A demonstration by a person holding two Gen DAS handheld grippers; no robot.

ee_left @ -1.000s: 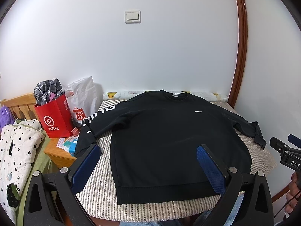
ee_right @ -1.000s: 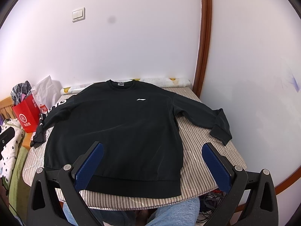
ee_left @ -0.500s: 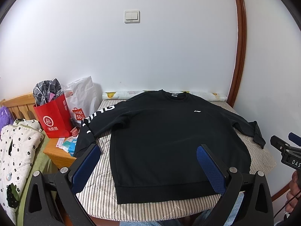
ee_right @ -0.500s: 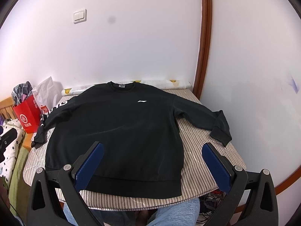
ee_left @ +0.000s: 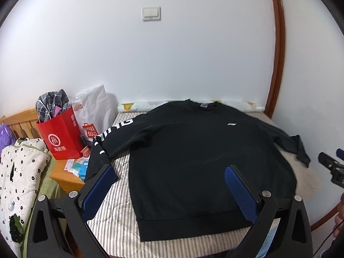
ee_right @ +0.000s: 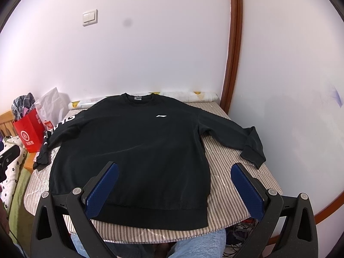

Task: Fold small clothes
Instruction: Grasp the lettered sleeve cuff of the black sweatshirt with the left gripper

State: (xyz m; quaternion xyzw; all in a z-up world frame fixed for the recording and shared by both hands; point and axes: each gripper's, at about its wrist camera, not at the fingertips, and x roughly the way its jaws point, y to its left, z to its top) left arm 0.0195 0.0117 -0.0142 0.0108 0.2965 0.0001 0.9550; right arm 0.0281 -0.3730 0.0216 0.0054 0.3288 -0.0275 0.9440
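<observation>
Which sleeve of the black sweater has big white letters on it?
The left sleeve, the one reaching toward the red bag. The right sleeve is plain black.

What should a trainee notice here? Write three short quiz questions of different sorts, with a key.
1. True or false: the black sweatshirt lies spread flat, front up, on the striped table cover.
2. Which sleeve carries white lettering: A) the sleeve on the left gripper's side, B) the sleeve on the right gripper's side?
3. Fill in: both the left gripper and the right gripper are ____ and hold nothing.

Key: 1 true; 2 A; 3 open.
</observation>
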